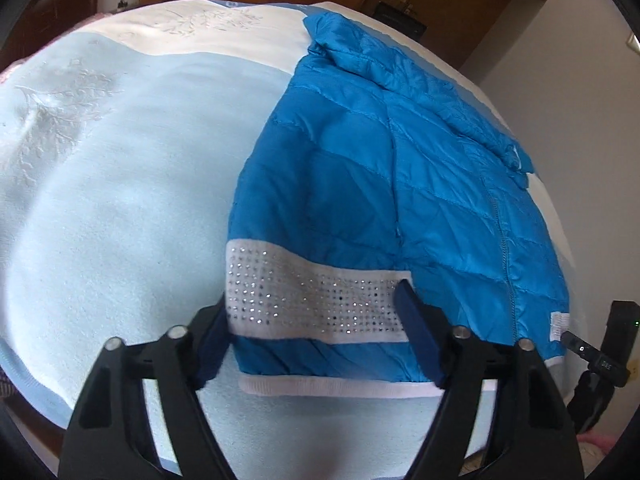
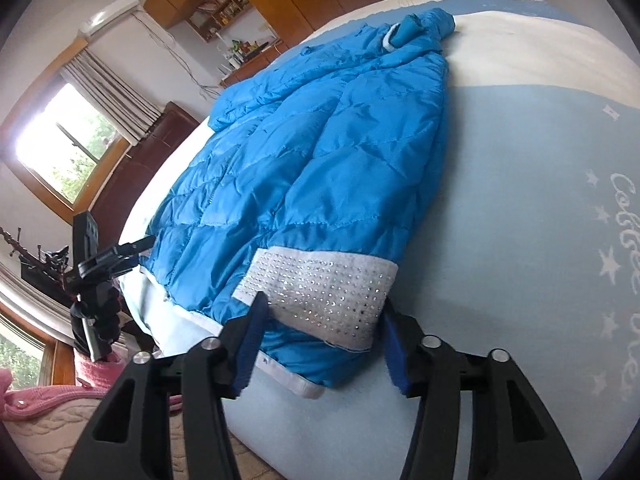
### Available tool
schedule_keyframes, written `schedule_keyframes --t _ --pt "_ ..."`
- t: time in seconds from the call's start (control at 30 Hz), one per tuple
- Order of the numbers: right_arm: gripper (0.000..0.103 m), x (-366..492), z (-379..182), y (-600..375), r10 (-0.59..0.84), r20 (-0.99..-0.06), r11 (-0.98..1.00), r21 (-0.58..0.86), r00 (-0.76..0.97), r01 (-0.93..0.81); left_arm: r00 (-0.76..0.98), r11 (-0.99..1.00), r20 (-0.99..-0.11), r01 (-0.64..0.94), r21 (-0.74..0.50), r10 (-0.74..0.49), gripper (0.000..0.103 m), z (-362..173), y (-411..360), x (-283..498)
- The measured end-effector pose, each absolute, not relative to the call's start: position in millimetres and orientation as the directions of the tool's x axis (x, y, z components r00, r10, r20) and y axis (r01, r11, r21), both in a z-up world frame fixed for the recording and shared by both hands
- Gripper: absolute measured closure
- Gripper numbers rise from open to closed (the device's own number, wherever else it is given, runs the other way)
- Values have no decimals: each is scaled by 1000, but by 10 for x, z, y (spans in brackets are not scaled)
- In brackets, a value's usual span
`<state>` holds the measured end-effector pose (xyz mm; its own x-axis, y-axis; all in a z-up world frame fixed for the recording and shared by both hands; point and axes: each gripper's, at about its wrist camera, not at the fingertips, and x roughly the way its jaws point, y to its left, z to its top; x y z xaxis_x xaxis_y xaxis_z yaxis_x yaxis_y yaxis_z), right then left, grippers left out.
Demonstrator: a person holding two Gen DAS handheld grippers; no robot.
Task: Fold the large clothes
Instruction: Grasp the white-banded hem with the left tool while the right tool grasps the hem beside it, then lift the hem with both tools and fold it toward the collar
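Pale-blue bed [image 1: 120, 200]; blue jacket [image 1: 360, 184] flat on it

Bright daylight fills both views, and the source shows in the right wrist view: the window [image 2: 60, 148] at the left is blown out to white glare. The blue jacket [image 2: 312, 152] catches a soft sheen along its quilted ridges, and its studded white band [image 1: 312, 300] sparkles in small points. Shadows are faint and soft on the pale blue blanket [image 1: 120, 220], a light one just beside the right gripper [image 2: 320, 328]. Heavy fisheye bulge bends the bed into a dome, black corners ring each frame, and detail goes mushy toward the edges
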<state>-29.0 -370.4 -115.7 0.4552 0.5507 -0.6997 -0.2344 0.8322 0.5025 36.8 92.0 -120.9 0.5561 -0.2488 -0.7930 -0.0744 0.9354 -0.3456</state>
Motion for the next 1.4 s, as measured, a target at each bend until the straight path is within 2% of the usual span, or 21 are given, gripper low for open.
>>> schedule_keyframes --t 0.07,0.13,0.2,0.3,0.6,0.8,1.1,1.27,1.4 --pt "59 -271 -1168 -3710 558 -693 827 512 456 -234 559 928 -787 -79 -364 -261 48 -1204 943 358" --pt "73 -249 -1197 -3730 571 -684 816 532 454 -225 562 929 -790 -99 -357 -244 60 -1217 976 357" --pt "83 -234 -1201 -3750 582 -672 807 547 458 -223 570 932 -790 -112 -344 -223 81 -1215 990 339" --pt "90 -287 -1125 -3715 567 -669 821 508 480 -262 592 926 -771 -108 -362 -232 89 -1170 1029 284" --pt "92 -498 -1061 -3713 589 -671 808 478 451 -343 592 896 -750 -99 -433 -297 90 -1114 1196 59" --pt "93 -298 -1058 -3776 607 -672 794 503 424 -340 581 880 -752 -123 -459 -312 91 -1206 1213 234" --pt "94 -9 -188 -3876 658 -545 753 499 519 -430 694 847 -592 50 -528 -410 91 -345 1125 558" --pt "94 420 207 -3979 644 -526 764 480 556 -431 716 813 -519 117 -571 -468 92 94 1091 1192" --pt "94 922 439 -4102 636 -528 768 504 563 -395 723 810 -496 150 -567 -481 92 344 1010 1729"
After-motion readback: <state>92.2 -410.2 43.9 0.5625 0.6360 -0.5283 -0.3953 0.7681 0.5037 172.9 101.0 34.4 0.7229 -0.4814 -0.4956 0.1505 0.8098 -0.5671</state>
